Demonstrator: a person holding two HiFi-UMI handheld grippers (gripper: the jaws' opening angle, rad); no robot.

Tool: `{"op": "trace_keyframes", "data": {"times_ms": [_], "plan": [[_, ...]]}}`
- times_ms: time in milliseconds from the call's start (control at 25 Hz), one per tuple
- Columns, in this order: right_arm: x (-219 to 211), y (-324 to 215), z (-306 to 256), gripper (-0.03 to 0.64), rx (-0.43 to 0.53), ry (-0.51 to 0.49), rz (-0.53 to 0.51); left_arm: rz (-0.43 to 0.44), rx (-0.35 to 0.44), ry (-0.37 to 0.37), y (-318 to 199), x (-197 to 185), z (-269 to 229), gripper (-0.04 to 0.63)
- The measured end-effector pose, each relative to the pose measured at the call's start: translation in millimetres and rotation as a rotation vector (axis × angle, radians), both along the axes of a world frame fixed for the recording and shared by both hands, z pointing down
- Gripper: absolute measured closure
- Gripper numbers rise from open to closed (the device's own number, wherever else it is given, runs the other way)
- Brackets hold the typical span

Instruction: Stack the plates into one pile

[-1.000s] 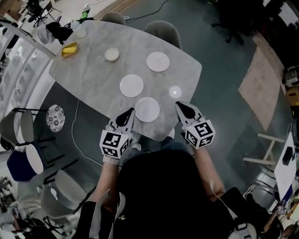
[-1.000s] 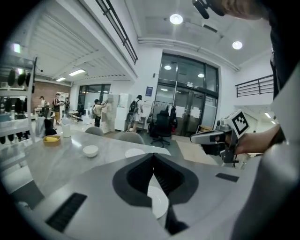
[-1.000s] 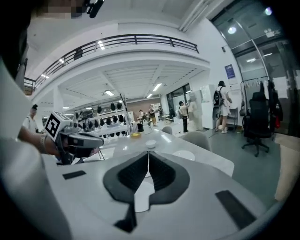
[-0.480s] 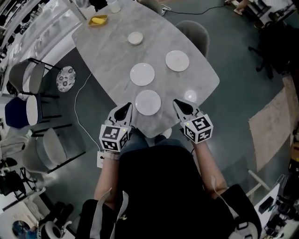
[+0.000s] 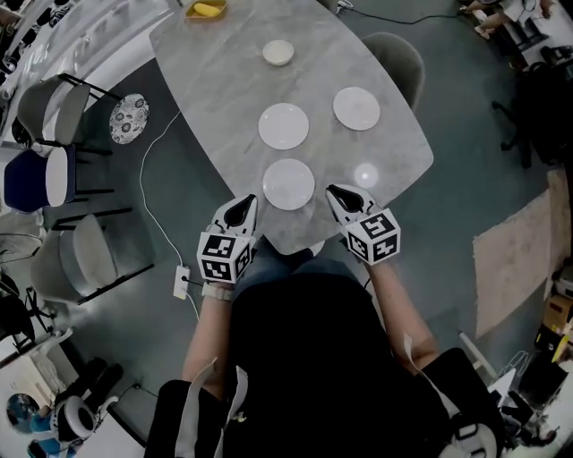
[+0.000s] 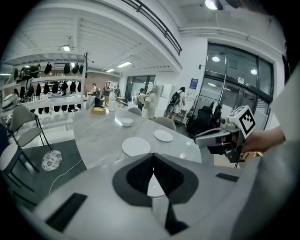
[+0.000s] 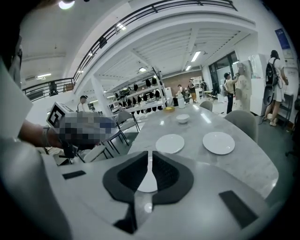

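1. The left gripper (image 6: 153, 159) has its jaws pressed tight together with nothing between them; it hangs at the near edge of the table (image 5: 224, 80), just to the left of the nearest plate (image 5: 288, 183)
2. The right gripper (image 7: 149, 157) is closed the same way and is also empty; it sits at the near edge just to the right of that plate, so the plate lies between the two tips, and neither tip touches it
3. Both grippers slant downward toward the tabletop, each held in one of the person's hands
4. Three white plates lie flat and apart on the grey marbled tabletop, none stacked on another
5. The nearest plate is close to the table's near edge; the second plate (image 5: 284, 126) lies just beyond it, a little farther in
6. The third plate (image 5: 356, 108) is to the right of the second, near the table's right edge
7. Farther along the table stands a small white bowl (image 5: 278, 53), and at the far end there is a yellow dish (image 5: 206, 9)
8. A grey chair (image 5: 398, 58) stands at the table's far right side, and more chairs (image 5: 54, 179) stand on the floor to the left
9. A round patterned disc (image 5: 129, 114) shows beside the left chairs, and a white cable (image 5: 148, 192) runs over the dark floor to a power strip (image 5: 181, 282) near the person's left side
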State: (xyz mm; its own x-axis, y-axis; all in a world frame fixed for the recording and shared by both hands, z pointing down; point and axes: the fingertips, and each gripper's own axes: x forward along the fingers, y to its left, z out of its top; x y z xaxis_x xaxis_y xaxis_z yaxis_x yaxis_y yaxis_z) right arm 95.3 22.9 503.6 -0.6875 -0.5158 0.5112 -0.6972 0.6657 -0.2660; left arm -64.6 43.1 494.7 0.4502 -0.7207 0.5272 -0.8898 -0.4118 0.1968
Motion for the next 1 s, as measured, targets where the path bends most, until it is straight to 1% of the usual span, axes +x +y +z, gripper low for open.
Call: {"op": "trace_keyframes", "data": {"times_ms": [200,440,520,640,720,800,880,1000], "plan": [[-12,-12,27,0.597,-0.045,0.047,-0.031,-0.002,-0.054,0.031,-10,-1,25,0.587],[-23,-26,55,0.597,-0.112,0.082,-0.031,0.015,-0.134,0.038,-21,-6,63,0.586],[-27,-33,62,0.597,-0.127,0.095,-0.025,0.028,-0.162,0.032,-26,-8,75,0.586],[-29,-35,75,0.592,-0.159,0.11,-0.008,0.071,-0.201,0.013,-26,-6,92,0.586],[-28,-35,86,0.573,-0.193,0.119,0.005,0.107,-0.231,0.011,-25,-2,103,0.586],[-29,-39,100,0.525,-0.232,0.127,0.016,0.141,-0.256,0.015,-28,2,113,0.587],[-32,-43,114,0.496,-0.269,0.13,0.023,0.167,-0.277,0.014,-33,5,125,0.588],[-35,-45,131,0.473,-0.308,0.139,0.033,0.199,-0.312,0.01,-35,9,140,0.586]]}}
